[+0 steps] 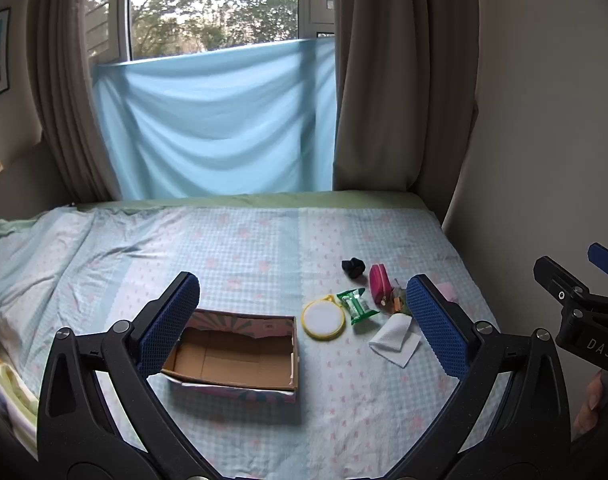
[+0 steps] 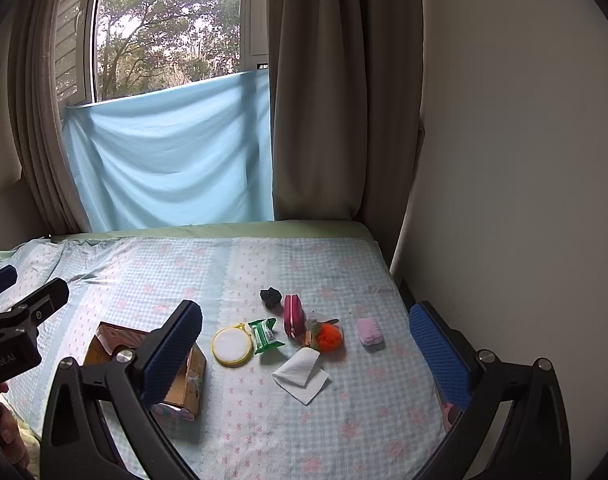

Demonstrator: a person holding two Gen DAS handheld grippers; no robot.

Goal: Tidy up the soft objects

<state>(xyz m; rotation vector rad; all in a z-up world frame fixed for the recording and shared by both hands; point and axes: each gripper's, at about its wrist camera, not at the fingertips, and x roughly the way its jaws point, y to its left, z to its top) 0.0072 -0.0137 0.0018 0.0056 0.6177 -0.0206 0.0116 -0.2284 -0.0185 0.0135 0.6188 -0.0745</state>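
An open, empty cardboard box (image 1: 232, 356) sits on the bed; it also shows in the right wrist view (image 2: 184, 380). To its right lie a round yellow-rimmed pad (image 2: 230, 345), a green tissue pack (image 2: 266, 335), a black scrunchie (image 2: 268, 297), a magenta pouch (image 2: 292, 315), an orange pompom (image 2: 328, 338), a pink sponge (image 2: 369, 331) and a folded white cloth (image 2: 302, 376). My left gripper (image 1: 304, 320) is open and empty, held above the box and the items. My right gripper (image 2: 304, 344) is open and empty, above the items.
The bed (image 1: 244, 248) has a light blue checked sheet. A wall (image 2: 503, 200) runs along its right edge. Brown curtains (image 1: 383, 100) and a hanging blue sheet (image 1: 216, 128) cover the window behind. Folded fabric (image 1: 8, 392) lies at the left edge.
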